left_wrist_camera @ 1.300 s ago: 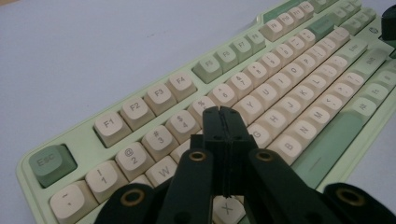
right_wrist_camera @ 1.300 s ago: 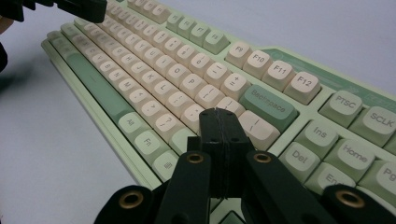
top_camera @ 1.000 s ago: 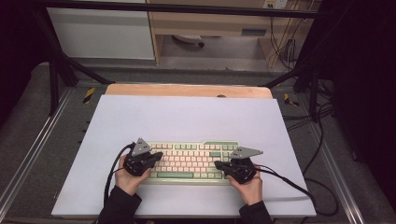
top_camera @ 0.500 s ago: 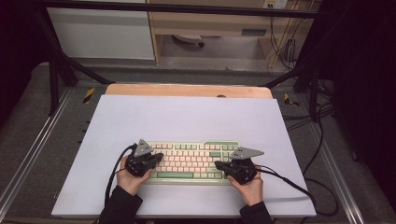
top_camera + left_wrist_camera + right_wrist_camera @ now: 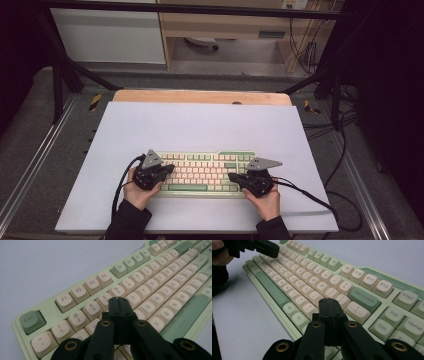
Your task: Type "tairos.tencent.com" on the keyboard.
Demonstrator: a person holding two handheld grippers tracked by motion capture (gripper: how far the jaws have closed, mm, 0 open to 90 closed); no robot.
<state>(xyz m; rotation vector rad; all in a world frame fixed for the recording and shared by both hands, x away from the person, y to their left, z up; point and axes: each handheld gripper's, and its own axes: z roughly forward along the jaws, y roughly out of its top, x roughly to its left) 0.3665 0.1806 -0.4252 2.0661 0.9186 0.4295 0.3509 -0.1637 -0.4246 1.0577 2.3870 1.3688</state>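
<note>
Keyboard (image 5: 205,173): flat near the tabletop's (image 5: 200,125) front edge, centred.
Left gripper (image 5: 169,169): jaws pressed together, empty, over the keyboard's left end.
Right gripper (image 5: 233,177): jaws likewise together, over its right end.
Hidden: keys beneath both grippers.

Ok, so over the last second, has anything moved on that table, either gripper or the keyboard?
Nothing visibly changed. The left gripper and right gripper stay poised over the two ends of the keyboard, jaws shut and holding nothing, and the keyboard lies where it was on the white table.
</note>
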